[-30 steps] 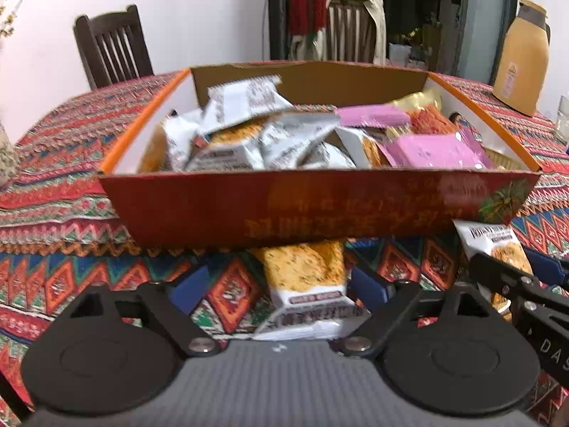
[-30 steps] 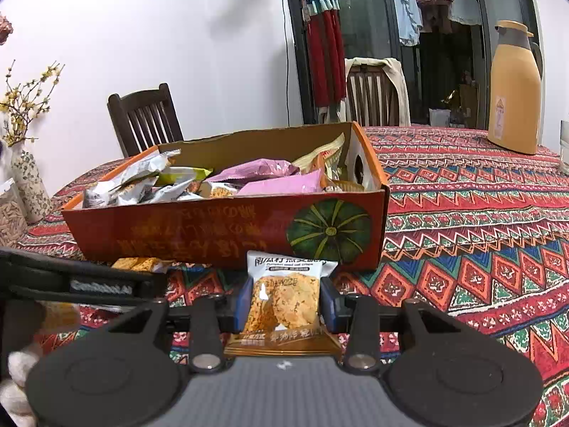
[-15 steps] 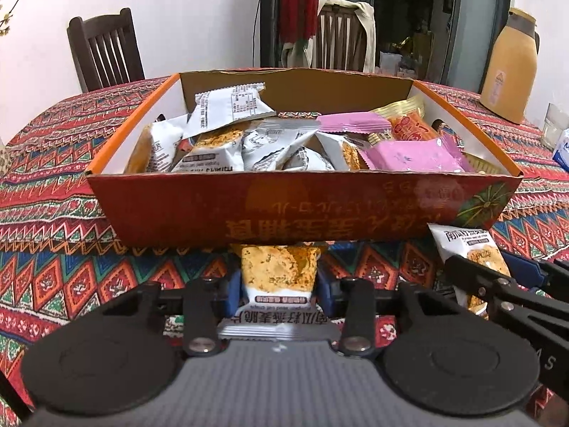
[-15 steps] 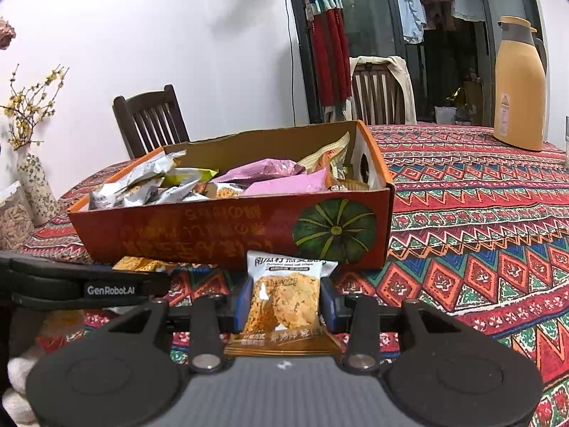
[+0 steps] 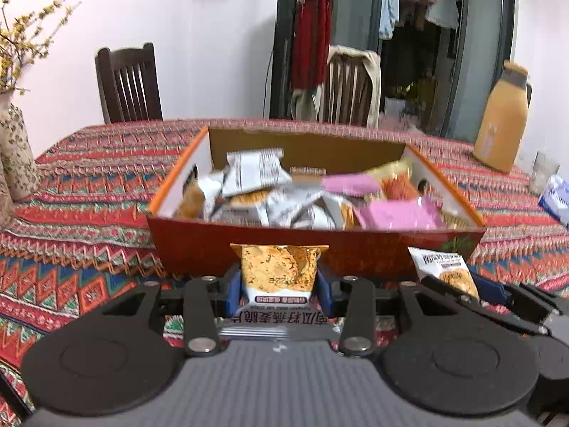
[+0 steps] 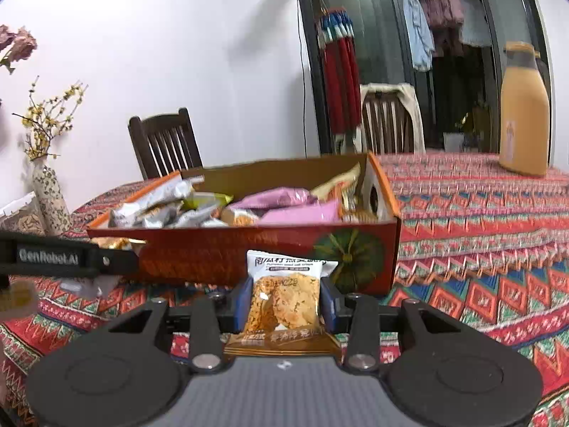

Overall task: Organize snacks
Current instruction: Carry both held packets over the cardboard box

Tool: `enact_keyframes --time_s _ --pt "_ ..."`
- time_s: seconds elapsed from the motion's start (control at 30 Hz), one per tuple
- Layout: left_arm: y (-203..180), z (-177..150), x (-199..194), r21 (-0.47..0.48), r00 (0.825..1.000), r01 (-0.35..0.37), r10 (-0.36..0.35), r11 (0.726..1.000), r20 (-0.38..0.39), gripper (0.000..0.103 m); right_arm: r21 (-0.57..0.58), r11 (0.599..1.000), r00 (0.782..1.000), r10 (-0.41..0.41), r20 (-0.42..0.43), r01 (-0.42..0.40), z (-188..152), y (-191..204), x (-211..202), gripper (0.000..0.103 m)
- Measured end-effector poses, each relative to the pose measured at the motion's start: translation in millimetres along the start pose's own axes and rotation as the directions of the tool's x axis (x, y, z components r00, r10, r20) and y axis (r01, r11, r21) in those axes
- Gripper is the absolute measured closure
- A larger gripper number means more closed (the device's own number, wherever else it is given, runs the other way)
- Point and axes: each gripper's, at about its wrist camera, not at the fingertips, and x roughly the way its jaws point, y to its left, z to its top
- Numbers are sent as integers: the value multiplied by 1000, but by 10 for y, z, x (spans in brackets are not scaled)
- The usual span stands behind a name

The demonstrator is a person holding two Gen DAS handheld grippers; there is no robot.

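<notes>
Both claws pinch oat-crisp pkts: left claw (image 5: 279,284) just clamped its pkt (image 5: 278,273), now lifted; right claw (image 6: 284,306) unchanged.

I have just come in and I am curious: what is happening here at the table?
A person is tidying snacks with two handheld tongs. The left tongs grip a crisp packet, and the right tongs grip a second packet. Both are in front of the orange box, which is already full of snacks, on the patterned tablecloth.
</notes>
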Motion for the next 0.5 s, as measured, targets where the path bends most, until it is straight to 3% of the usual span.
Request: enact_keyframes --time_s 0.23,0.5 --pt "-28 293 -141 -10 996 16 -15 1000 88 61 -27 1000 994 5 112 -2 373 63 -271 64" --pt "-57 660 -104 -46 987 5 2 999 162 61 -57 998 986 -4 169 14 835 107 -187 64"
